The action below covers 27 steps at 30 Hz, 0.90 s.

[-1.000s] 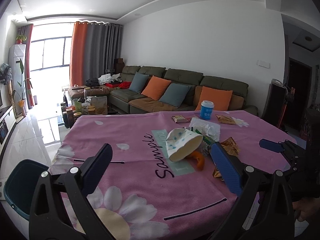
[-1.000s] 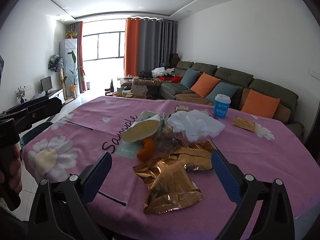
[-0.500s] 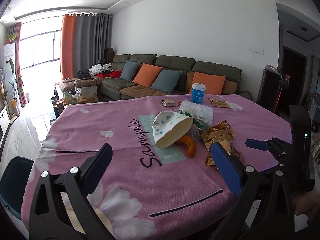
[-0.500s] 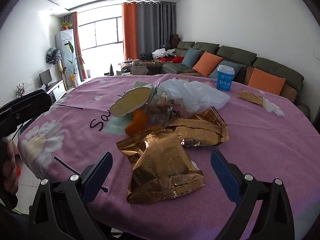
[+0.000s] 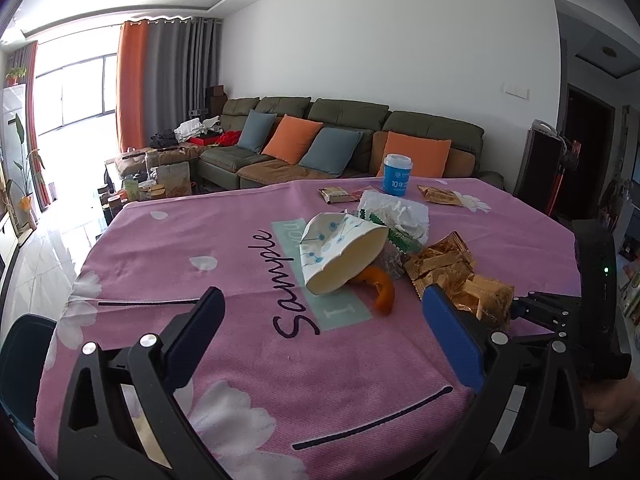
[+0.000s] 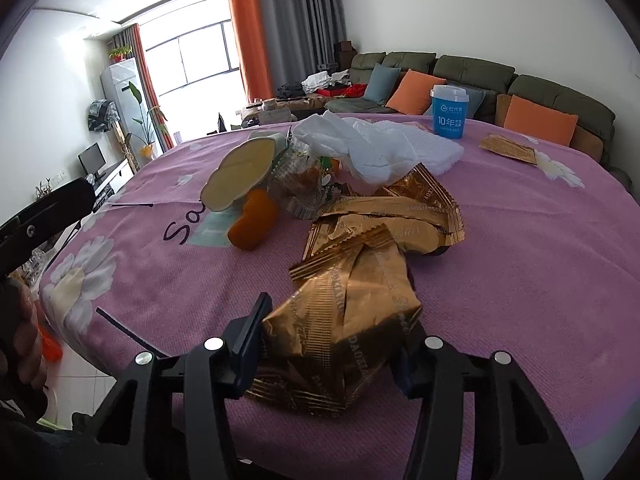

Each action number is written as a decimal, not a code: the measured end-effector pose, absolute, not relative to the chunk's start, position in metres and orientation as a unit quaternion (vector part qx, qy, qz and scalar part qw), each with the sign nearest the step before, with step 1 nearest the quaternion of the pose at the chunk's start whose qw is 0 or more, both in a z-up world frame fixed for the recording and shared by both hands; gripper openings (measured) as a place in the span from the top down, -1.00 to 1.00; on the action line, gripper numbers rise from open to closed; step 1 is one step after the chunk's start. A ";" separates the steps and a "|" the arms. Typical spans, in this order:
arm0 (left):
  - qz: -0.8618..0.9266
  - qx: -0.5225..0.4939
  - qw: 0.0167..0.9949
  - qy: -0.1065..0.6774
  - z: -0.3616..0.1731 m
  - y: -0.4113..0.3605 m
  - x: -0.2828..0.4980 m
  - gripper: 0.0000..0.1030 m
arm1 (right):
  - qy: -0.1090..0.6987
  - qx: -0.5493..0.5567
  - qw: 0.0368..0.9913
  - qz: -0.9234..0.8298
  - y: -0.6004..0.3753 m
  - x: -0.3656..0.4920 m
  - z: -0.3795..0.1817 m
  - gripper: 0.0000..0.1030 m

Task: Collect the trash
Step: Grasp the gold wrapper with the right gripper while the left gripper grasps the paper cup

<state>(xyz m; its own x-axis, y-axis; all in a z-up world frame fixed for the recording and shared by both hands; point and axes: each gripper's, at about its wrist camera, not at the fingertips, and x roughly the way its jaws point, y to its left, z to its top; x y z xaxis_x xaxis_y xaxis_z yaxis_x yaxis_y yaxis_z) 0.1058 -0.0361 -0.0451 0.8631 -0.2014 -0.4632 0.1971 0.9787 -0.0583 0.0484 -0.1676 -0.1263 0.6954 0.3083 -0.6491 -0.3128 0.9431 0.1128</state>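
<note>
Round table under a pink flowered cloth (image 6: 520, 240), crumpled white plastic bag (image 6: 384, 148), tipped paper cup (image 5: 340, 252), orange peel (image 6: 252, 220), gold foil wrappers (image 6: 384, 216) piled, right gripper (image 6: 332, 344) closing, pads pressing nearest gold wrapper (image 6: 348, 320), left gripper (image 5: 320, 332) wide apart, empty.

Black-framed tongs (image 5: 320, 344) with silver screws and dark-blue pads (image 5: 452, 340).
</note>
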 end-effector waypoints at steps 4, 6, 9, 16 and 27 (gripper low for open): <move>-0.107 0.003 0.966 0.236 -0.044 -0.041 0.115 -0.89 | 0.348 0.001 0.922 0.170 -0.169 0.047 -0.123 0.03; -0.110 0.004 0.966 0.235 -0.044 -0.044 0.120 -0.89 | 0.340 0.004 0.925 0.170 -0.170 0.045 -0.118 0.08; -0.121 0.012 0.964 0.236 -0.046 -0.050 0.130 -0.89 | 0.327 0.004 0.931 0.164 -0.173 0.045 -0.109 0.08; -0.132 0.046 0.959 0.247 -0.054 -0.071 0.165 -0.89 | 0.308 -0.004 0.940 0.148 -0.181 0.047 -0.095 0.08; -0.128 0.103 0.930 0.329 -0.073 -0.090 0.223 -0.89 | 0.313 0.011 0.940 0.134 -0.194 0.057 -0.095 0.08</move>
<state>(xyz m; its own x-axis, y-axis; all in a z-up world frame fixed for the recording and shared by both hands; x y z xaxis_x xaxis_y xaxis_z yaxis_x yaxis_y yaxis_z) 0.2225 -0.0904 -0.0727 0.7505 -0.1704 -0.6386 0.3066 0.9457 0.1080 0.0568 -0.1941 -0.0948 0.7683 0.2578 -0.5859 -0.2445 0.9641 0.1035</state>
